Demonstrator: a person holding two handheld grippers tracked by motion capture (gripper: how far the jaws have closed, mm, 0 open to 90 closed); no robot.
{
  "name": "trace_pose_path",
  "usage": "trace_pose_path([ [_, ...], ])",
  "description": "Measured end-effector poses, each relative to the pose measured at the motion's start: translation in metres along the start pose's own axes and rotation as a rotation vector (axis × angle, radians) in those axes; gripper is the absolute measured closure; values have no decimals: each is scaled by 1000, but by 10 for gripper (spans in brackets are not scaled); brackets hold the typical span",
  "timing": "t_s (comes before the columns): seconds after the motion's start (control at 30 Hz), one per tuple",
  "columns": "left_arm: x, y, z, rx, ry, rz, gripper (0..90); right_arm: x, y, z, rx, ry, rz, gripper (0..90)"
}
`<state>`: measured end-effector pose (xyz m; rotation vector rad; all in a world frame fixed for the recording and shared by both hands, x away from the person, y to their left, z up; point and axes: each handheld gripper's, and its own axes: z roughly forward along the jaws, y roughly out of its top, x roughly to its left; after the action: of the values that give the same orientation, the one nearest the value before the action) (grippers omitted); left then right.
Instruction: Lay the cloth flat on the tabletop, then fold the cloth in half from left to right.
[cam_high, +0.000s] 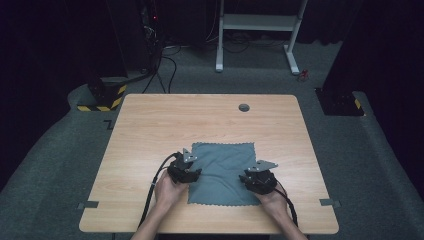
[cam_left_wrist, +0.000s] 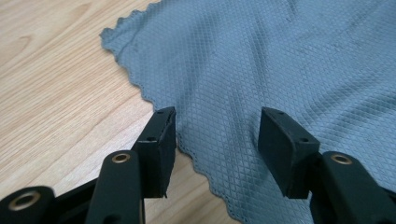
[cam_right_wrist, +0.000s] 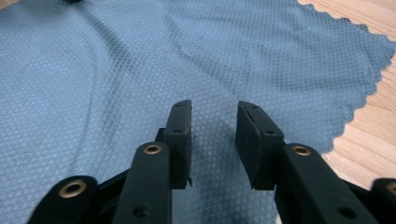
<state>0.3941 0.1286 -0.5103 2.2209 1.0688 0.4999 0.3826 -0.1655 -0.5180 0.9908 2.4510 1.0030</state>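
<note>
A grey-blue cloth (cam_high: 222, 172) with a diamond weave and scalloped edges lies flat on the wooden table (cam_high: 150, 130). My left gripper (cam_high: 187, 167) hovers at the cloth's left edge; in the left gripper view it (cam_left_wrist: 217, 126) is open, jaws wide apart over the cloth (cam_left_wrist: 261, 60) hem. My right gripper (cam_high: 257, 179) is over the cloth's right side; in the right gripper view it (cam_right_wrist: 214, 119) is open with a narrower gap, cloth (cam_right_wrist: 140, 60) beneath and nothing between the jaws.
A round grommet hole (cam_high: 244, 107) sits near the table's far edge. Tape marks (cam_high: 88, 204) are stuck at the near left and near right (cam_high: 330, 202) corners. Beyond the table stand a white desk frame (cam_high: 257, 30) and cables on the floor.
</note>
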Motion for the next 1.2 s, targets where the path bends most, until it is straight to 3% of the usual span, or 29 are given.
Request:
trace_pose_path([
  [0.07,-6,-6,-7,-55,-64,-37,452,1,-1,-1,1,-12,-4,617],
  [0.17,-15,-15,-12,-69,-84,-23,422,7,-3,-5,-22,3,-10,597],
  [0.23,-17,-23,-10,-60,-68,-3,405,10,-5,-4,-25,6,-16,577],
  [0.27,-15,-28,-10,-86,-77,-17,389,11,-6,-3,-21,0,-23,570],
  [0.37,-11,-38,-13,-124,-63,-33,383,8,-11,-4,-43,8,20,559],
  [0.43,-9,-40,-16,-123,-56,-34,374,10,-11,-5,-43,0,6,547],
  [0.73,-9,-42,-17,-122,-57,-37,364,9,-11,-5,-40,4,10,538],
  [0.97,-9,-41,-17,-124,-58,-48,368,11,-7,-5,-28,-14,18,646],
  [1.2,-2,-38,-17,-157,-70,-82,413,22,2,-8,-57,31,-8,682],
])
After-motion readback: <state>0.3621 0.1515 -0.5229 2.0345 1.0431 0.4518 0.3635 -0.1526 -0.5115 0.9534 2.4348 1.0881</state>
